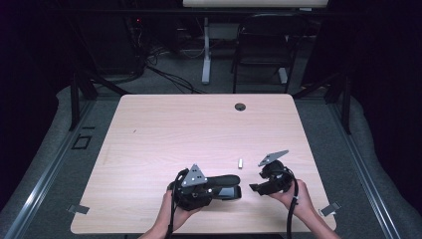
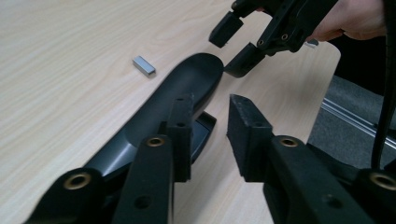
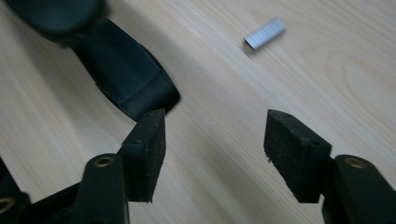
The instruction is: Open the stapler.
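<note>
A black stapler (image 1: 226, 183) lies near the table's front edge, its nose pointing right. My left gripper (image 1: 219, 192) rests along it, and in the left gripper view the left gripper (image 2: 212, 133) stands open: its left finger (image 2: 181, 135) sits against the stapler (image 2: 187, 84), and only a corner of the stapler's base lies in the gap. My right gripper (image 1: 253, 188) faces the stapler's nose from the right, open and holding nothing. In its own view the right gripper (image 3: 215, 144) has the stapler (image 3: 126, 74) just beyond its left finger. A small silver staple strip (image 1: 240, 163) (image 2: 144, 66) (image 3: 265, 33) lies loose on the wood.
The light wooden table (image 1: 164, 129) has a round cable hole (image 1: 240, 106) at its far edge. Grey tape tabs (image 1: 78, 209) mark its front corners. A black chair (image 1: 263, 45) and a white desk leg (image 1: 205, 55) stand beyond it on the floor.
</note>
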`<control>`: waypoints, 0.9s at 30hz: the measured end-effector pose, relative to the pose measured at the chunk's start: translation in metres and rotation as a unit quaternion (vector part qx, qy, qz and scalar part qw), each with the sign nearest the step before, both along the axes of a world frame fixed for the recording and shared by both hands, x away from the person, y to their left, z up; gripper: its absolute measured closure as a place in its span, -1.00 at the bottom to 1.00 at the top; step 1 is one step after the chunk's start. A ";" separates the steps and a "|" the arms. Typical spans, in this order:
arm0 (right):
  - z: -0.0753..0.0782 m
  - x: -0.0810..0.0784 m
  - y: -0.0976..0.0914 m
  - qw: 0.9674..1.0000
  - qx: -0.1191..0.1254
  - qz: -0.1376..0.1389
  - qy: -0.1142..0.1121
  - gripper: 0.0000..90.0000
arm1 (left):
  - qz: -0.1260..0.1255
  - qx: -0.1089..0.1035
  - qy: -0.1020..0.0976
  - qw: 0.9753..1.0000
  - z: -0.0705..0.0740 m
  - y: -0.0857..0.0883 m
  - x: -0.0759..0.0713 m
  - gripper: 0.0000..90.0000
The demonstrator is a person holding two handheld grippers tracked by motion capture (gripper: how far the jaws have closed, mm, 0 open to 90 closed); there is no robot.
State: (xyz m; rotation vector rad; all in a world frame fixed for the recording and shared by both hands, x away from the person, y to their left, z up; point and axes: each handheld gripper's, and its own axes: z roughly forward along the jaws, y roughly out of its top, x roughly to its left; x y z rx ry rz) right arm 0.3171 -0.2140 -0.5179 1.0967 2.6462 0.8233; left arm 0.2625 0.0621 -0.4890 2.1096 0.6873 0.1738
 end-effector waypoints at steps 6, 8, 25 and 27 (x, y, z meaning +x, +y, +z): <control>-0.004 -0.011 0.018 0.999 -0.003 0.035 -0.009 0.40 | -0.013 0.007 0.002 1.000 -0.011 -0.010 -0.005 0.90; -0.008 -0.012 0.021 0.999 0.000 0.044 -0.005 0.53 | -0.011 0.008 0.002 1.000 -0.014 -0.012 -0.007 0.96; -0.028 -0.018 0.047 0.996 0.007 0.083 -0.033 0.87 | 0.048 0.015 0.004 0.999 -0.047 -0.023 -0.004 1.00; -0.027 -0.017 0.048 0.995 -0.006 0.090 -0.035 0.90 | 0.051 0.014 0.003 0.999 -0.050 -0.023 -0.004 1.00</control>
